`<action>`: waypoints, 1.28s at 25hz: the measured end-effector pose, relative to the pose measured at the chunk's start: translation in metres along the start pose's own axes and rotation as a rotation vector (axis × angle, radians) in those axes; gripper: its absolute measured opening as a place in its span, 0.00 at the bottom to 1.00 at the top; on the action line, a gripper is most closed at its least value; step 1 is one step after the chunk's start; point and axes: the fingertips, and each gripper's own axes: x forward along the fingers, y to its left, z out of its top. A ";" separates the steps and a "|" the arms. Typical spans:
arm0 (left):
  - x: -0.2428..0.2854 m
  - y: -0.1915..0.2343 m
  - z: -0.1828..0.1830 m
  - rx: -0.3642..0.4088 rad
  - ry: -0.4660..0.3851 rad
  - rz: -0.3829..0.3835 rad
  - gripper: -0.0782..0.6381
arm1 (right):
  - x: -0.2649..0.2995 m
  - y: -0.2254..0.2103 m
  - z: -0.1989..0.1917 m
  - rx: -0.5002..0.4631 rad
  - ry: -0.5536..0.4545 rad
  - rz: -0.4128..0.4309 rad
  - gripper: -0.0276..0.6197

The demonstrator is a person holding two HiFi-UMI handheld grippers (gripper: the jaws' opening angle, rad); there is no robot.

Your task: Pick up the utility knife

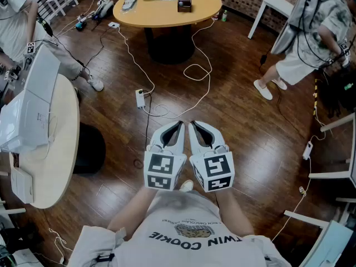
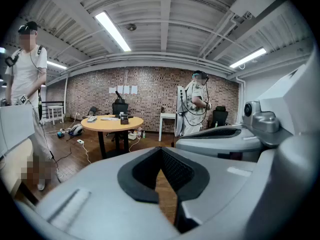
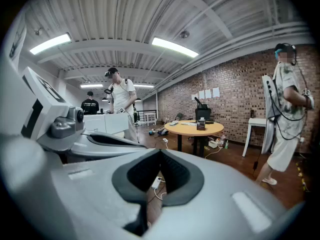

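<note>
I cannot pick out a utility knife with certainty in any view. Small items lie on the far round wooden table, among them a black box and a grey object, all too small to identify. My left gripper and right gripper are held side by side in front of my chest, above the wooden floor, pointing forward and slightly down. Both are shut with nothing between the jaws. The left gripper view shows the left gripper with its tips together, and the right gripper view shows the right gripper the same way.
A pale round table with a white machine stands close on my left. White cables and a power strip lie on the floor ahead. One person stands at the far left, another at the far right. White furniture lines the right.
</note>
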 end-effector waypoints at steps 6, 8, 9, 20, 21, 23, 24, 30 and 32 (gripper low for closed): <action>0.038 0.041 0.017 -0.002 -0.023 -0.018 0.12 | 0.054 -0.012 0.013 -0.006 0.000 -0.010 0.05; 0.053 0.056 0.024 -0.007 -0.025 -0.029 0.12 | 0.075 -0.017 0.020 -0.007 0.003 -0.014 0.05; 0.060 0.064 0.027 -0.007 -0.025 -0.034 0.12 | 0.085 -0.019 0.023 -0.005 0.005 -0.018 0.05; 0.106 0.146 0.060 0.000 -0.045 -0.104 0.12 | 0.180 -0.020 0.061 -0.008 0.024 -0.073 0.05; 0.109 0.154 0.062 -0.003 -0.048 -0.110 0.12 | 0.187 -0.019 0.064 -0.009 0.026 -0.078 0.05; 0.113 0.168 0.065 -0.008 -0.054 -0.119 0.12 | 0.201 -0.017 0.068 -0.010 0.030 -0.090 0.05; 0.115 0.175 0.067 -0.008 -0.056 -0.123 0.12 | 0.208 -0.016 0.070 -0.011 0.032 -0.094 0.05; 0.126 0.205 0.070 -0.003 -0.057 -0.156 0.12 | 0.239 -0.010 0.076 -0.021 0.045 -0.123 0.05; 0.130 0.211 0.072 -0.001 -0.056 -0.165 0.12 | 0.246 -0.011 0.078 -0.018 0.045 -0.130 0.05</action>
